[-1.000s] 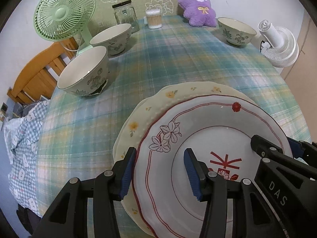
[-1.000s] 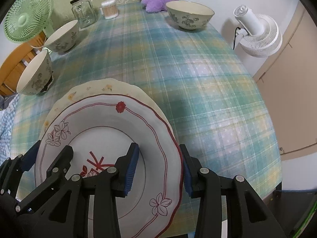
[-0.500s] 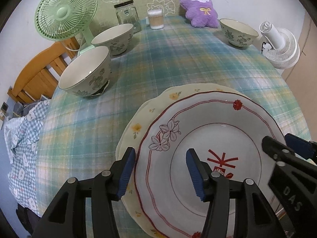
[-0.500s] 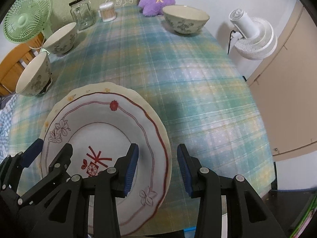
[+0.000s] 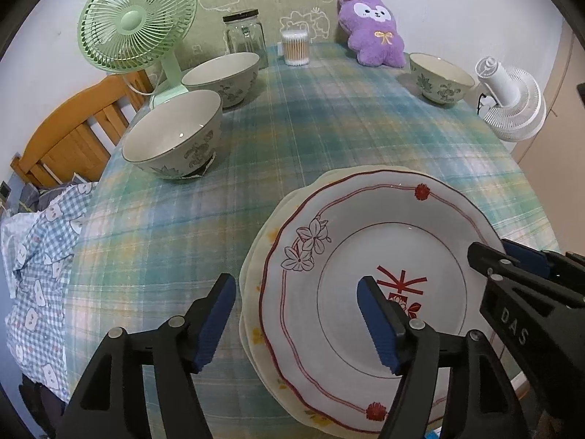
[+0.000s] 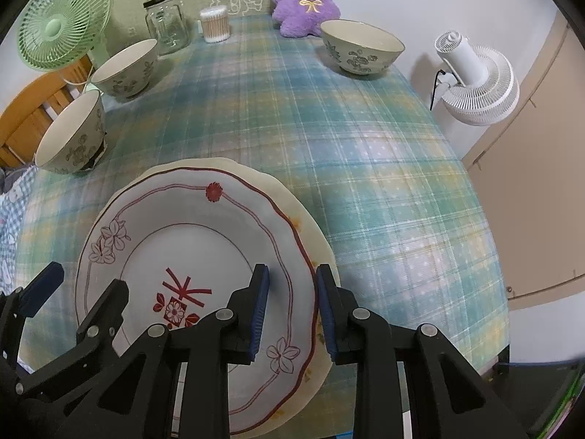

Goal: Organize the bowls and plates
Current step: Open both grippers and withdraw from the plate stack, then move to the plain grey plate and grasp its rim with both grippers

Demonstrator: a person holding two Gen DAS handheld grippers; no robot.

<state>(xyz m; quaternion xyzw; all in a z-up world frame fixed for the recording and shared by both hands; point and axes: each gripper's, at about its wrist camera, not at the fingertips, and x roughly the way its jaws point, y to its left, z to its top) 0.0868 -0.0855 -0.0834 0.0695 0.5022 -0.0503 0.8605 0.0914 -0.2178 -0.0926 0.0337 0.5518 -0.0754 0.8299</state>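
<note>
left gripper (image 5: 292,314): jaws opening, astride white red-trimmed plate (image 5: 365,256) rim, untouching | right gripper (image 6: 290,303): jaws closing around its opposite rim, contact unclear

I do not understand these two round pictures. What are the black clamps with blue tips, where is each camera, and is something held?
A person holds one clamp tool in each hand; each carries a wide-angle camera looking along its fingers. One picture is from the left gripper, whose jaws are opening around the rim of the white plate. The other is from the right gripper, whose jaws are closing over the opposite rim. The white plate lies on a cream plate. Three bowls stand apart on the checked tablecloth.
</note>
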